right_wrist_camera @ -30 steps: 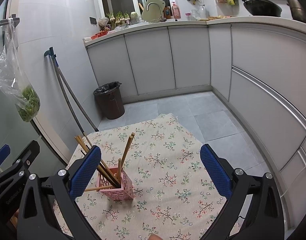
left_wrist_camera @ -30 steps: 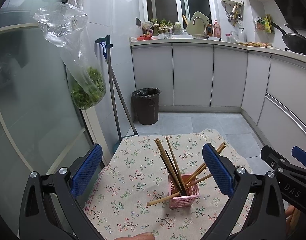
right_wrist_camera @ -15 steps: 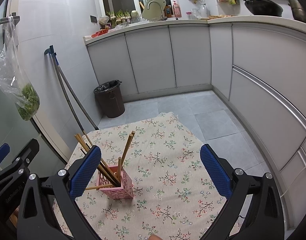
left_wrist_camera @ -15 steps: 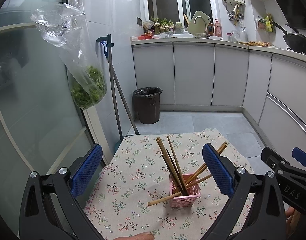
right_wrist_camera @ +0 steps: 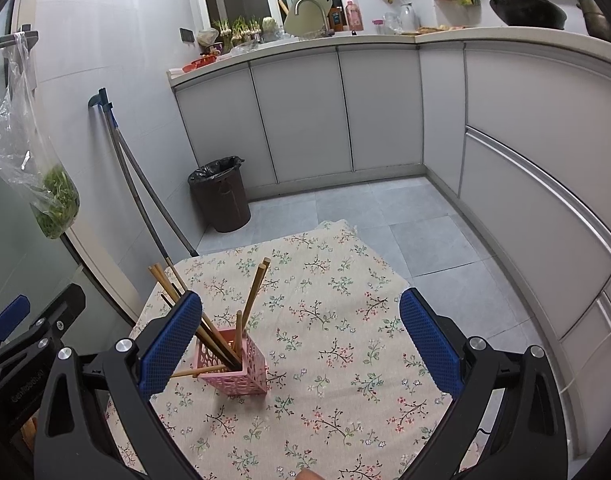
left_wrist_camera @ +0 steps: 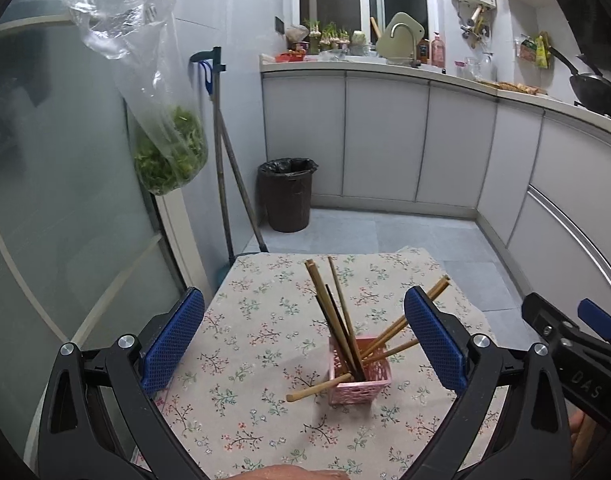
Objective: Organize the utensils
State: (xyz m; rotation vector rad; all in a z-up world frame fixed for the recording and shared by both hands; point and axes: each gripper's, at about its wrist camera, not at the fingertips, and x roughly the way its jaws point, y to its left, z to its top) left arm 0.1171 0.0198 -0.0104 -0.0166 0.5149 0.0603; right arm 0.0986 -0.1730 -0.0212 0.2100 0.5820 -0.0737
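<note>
A pink perforated holder (left_wrist_camera: 359, 372) stands on a floral tablecloth (left_wrist_camera: 245, 320). It also shows in the right wrist view (right_wrist_camera: 235, 362). Several wooden chopsticks (left_wrist_camera: 333, 308) stand in it, leaning apart. One chopstick (left_wrist_camera: 317, 388) pokes sideways out of its lower left wall. My left gripper (left_wrist_camera: 303, 344) is open and empty, held above and in front of the holder. My right gripper (right_wrist_camera: 301, 344) is open and empty, with the holder just behind its left pad. The right gripper's body shows at the left wrist view's right edge (left_wrist_camera: 565, 356).
A small table under the tablecloth (right_wrist_camera: 325, 320) stands in a kitchen. A dark bin (left_wrist_camera: 287, 194) and mop handles (left_wrist_camera: 225, 184) stand beyond it. A bag of greens (left_wrist_camera: 165, 136) hangs on the left. Cabinets (right_wrist_camera: 345, 112) line the back and right.
Both grippers stayed open and empty. The views shifted only slightly. The holder and chopsticks have not moved.
</note>
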